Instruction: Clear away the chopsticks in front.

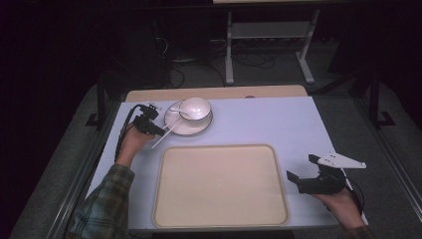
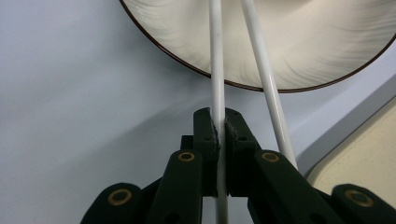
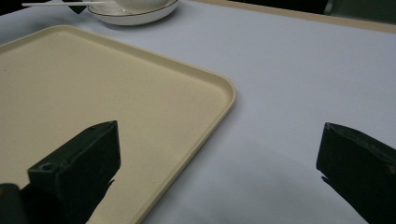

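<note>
Pale lavender-grey table [image 1: 278,124], wooden strip along its far edge, cream tray [image 1: 220,185] lying at the near middle, white dark-rimmed plate [image 1: 188,123] sitting far left.

White tableware, cream tray, pale lavender desk [image 1: 278,119].

Two white chopsticks [image 2: 217,70] cross a white plate [image 2: 299,56] rimmed in dark brown; at its 5 o'clock lies a plain cream tray [image 1: 221,186]. Black claws [image 2: 219,133], brass-coloured rivets; a green-and-tan plaid sleeve [image 1: 102,209] at 7 o'clock.

High view looks down; both gripper views, close, share the plate [image 2: 299,42].
</note>
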`<action>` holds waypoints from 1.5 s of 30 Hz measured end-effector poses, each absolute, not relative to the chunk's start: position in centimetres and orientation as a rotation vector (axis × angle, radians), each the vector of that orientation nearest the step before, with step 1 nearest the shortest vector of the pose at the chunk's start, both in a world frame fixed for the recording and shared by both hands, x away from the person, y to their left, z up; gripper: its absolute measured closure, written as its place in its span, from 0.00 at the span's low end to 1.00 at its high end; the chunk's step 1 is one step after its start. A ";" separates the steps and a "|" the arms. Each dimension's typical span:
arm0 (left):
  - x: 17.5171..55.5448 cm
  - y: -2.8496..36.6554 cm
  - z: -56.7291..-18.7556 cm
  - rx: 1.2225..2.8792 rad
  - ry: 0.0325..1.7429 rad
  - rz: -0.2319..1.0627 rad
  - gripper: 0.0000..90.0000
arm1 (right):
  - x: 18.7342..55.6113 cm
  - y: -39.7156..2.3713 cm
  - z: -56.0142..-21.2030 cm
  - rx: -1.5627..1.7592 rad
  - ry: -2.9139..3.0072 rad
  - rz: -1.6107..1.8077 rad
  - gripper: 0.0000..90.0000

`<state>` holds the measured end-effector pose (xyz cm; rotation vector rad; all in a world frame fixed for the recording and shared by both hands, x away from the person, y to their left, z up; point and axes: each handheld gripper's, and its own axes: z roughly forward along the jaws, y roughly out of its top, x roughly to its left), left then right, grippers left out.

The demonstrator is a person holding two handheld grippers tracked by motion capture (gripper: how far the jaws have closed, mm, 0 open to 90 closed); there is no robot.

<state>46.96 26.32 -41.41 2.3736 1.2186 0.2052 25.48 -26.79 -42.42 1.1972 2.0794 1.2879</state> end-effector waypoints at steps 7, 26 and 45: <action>46.8 26.6 -40.9 2.349 1.223 0.215 0.95 | 25.5 -26.8 -42.4 1.199 2.080 1.287 0.00; 44.9 29.3 -39.5 2.289 1.237 0.190 0.95 | 25.5 -26.9 -42.4 1.202 2.075 1.289 0.00; 41.2 32.5 -39.0 2.263 1.243 0.155 0.95 | 25.5 -26.8 -42.4 1.207 2.074 1.285 0.00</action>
